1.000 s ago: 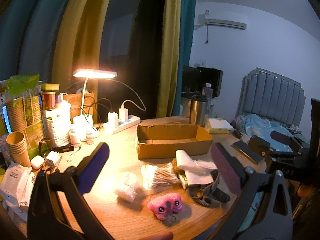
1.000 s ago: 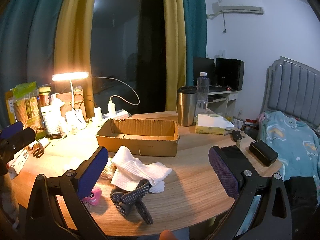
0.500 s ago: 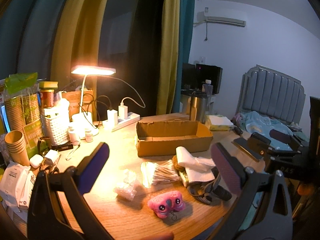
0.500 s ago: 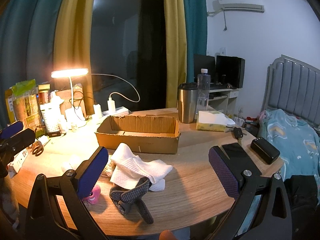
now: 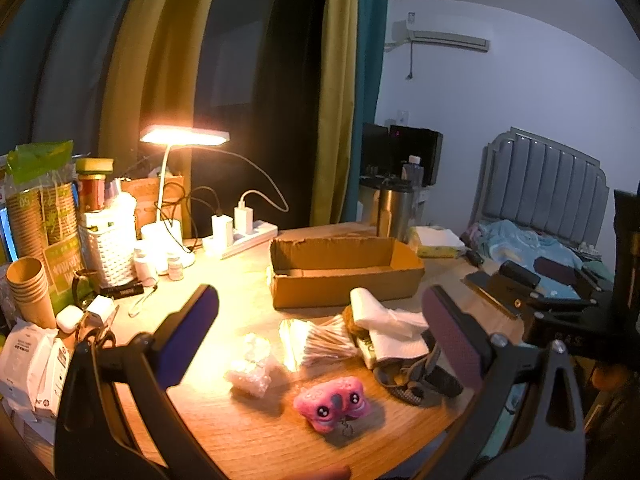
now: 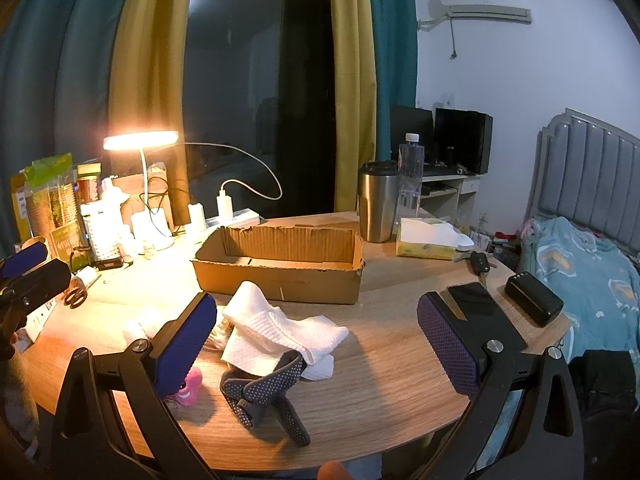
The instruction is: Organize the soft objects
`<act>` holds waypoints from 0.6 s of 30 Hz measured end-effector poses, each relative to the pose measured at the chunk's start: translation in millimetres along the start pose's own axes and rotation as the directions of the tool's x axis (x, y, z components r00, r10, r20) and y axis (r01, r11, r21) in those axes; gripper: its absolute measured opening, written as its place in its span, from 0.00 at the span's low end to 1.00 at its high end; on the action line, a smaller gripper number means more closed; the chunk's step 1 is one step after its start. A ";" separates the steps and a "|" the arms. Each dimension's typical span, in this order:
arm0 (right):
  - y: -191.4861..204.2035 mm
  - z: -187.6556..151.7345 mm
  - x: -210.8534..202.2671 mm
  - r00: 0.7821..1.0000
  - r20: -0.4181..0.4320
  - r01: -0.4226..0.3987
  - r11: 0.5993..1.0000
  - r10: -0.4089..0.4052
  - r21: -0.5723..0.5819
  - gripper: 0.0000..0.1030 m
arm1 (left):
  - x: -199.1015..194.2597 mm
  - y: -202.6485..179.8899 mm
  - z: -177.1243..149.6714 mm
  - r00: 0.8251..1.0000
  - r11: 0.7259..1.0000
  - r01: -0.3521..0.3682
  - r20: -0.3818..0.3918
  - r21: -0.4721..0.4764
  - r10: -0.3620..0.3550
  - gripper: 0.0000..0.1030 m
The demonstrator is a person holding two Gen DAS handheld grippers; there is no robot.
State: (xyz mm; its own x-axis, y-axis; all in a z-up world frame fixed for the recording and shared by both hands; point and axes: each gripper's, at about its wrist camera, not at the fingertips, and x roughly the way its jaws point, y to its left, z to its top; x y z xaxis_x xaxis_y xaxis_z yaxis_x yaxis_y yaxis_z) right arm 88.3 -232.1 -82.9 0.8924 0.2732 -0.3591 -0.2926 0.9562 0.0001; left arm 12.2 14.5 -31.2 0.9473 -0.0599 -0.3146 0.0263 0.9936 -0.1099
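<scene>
A pink plush toy (image 5: 330,401) lies near the table's front edge, partly hidden behind a finger in the right wrist view (image 6: 190,387). Behind it lie a white cloth (image 5: 386,322) (image 6: 280,330), a grey dotted strap (image 5: 416,378) (image 6: 262,394), a bundle of cotton swabs (image 5: 316,342) and a crumpled clear wrap (image 5: 250,368). An open cardboard box (image 5: 344,272) (image 6: 280,264) stands behind them, empty. My left gripper (image 5: 320,332) hovers open above the pile. My right gripper (image 6: 318,344) also hangs open, with nothing held.
A lit desk lamp (image 5: 184,136), white basket (image 5: 108,248), paper cups (image 5: 28,292), power strip (image 5: 240,236) and wipes pack (image 5: 28,356) crowd the left. A steel tumbler (image 6: 378,202), tissue box (image 6: 430,234), phone (image 6: 474,300) and black case (image 6: 534,306) sit right. A bed (image 6: 592,264) is beyond.
Both views have shifted slightly, as both grippers drifted a little. Nothing on the table has moved and both grippers stay open.
</scene>
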 end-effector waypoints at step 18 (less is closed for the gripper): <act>3.1 -0.1 2.0 1.000 -0.009 -0.012 1.000 0.012 -0.008 0.99 | 2.9 0.6 -2.3 1.000 1.000 0.004 0.004 0.001 -0.004 0.99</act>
State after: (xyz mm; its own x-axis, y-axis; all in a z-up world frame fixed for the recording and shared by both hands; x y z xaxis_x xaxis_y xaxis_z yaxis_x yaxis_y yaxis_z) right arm 89.2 -228.6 -83.7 0.8858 0.2835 -0.3675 -0.3061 0.9520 -0.0034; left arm 14.2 14.8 -34.3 0.9484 -0.0631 -0.3108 0.0300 0.9935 -0.1102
